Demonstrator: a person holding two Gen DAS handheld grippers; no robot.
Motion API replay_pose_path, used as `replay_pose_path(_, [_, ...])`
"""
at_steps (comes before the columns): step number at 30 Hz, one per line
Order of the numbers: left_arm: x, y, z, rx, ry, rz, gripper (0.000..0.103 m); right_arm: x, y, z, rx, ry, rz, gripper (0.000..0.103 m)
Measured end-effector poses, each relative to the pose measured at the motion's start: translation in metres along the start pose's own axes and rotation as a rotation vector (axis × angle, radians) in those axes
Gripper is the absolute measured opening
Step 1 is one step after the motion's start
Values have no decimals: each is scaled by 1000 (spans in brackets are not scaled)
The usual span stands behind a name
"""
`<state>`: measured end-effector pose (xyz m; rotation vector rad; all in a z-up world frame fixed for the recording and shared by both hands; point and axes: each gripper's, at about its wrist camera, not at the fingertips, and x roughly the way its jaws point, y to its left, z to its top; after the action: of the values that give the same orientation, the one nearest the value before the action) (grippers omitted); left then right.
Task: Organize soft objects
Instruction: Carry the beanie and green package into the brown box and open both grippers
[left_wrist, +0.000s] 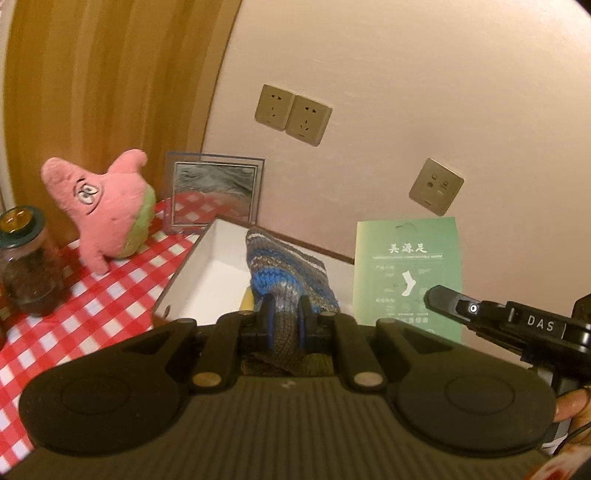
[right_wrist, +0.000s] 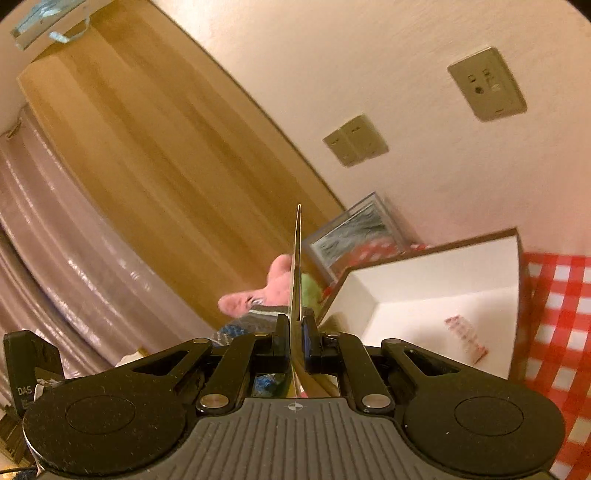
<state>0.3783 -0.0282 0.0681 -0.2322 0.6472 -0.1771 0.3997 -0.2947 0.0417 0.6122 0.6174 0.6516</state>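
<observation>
Carrying step now, left claw (left_wrist: 287, 314) pinched tight on the knitted sock (left_wrist: 286, 280), right claw (right_wrist: 294, 332) pinched tight on the green sock card (left_wrist: 406, 273), white box (left_wrist: 207, 258) just ahead of both, next needing a gentle drop inside.

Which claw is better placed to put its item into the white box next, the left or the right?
Probably the left. Its claw grips the knitted sock right over the white box. The right claw holds the green card beside the box.
</observation>
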Motion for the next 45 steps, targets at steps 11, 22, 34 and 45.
replay_pose_path(11, [76, -6, 30, -29, 41, 19, 11, 43, -33, 51, -94, -2, -53, 7])
replay_pose_path(22, [145, 9, 48, -76, 97, 26, 18, 91, -43, 63, -331, 19, -189, 7])
replay_pose_path(34, [155, 55, 15, -65, 240, 126, 23, 139, -45, -7, -453, 323, -224, 56])
replay_pose_path(45, [137, 50, -1, -22, 283, 89, 23, 128, -59, -17, -337, 349, -293, 56])
